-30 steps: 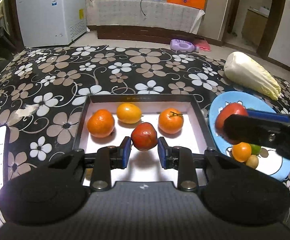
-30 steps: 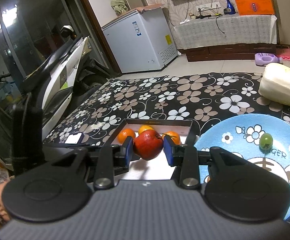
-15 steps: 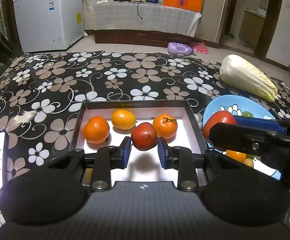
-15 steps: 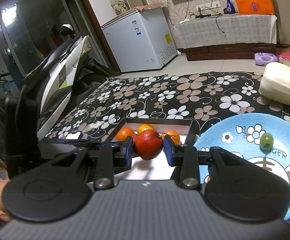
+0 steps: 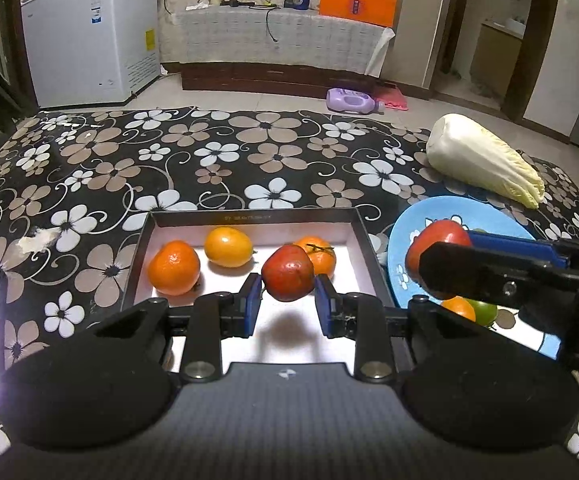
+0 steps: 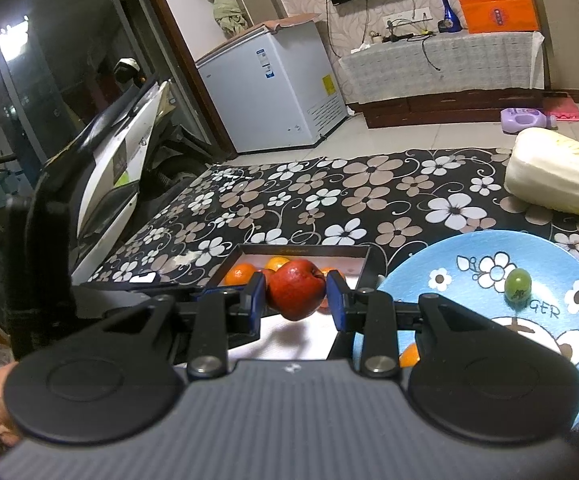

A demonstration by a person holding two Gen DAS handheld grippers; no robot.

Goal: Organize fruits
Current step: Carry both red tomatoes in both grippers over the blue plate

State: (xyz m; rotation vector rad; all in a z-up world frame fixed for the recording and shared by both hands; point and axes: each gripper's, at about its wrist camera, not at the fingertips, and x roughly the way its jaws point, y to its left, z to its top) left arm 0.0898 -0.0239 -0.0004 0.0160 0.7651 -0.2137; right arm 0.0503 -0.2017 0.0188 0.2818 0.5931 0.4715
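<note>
Floral cloth [image 5: 249, 152], each claw [image 5: 288, 300] [image 6: 296, 300] clamping a red apple [image 5: 288, 278] [image 6: 296, 290] above tray [image 5: 249, 216].

You've raised the left gripper [image 5: 288, 305] and its red apple [image 5: 288, 267] higher above the tray [image 5: 139, 248]; your right gripper [image 5: 441, 264] moved closer to the tray.

Two red apples [image 5: 288, 272] [image 6: 296, 289] aloft; 3 oranges [image 5: 173, 267] in box [image 5: 249, 216].
</note>
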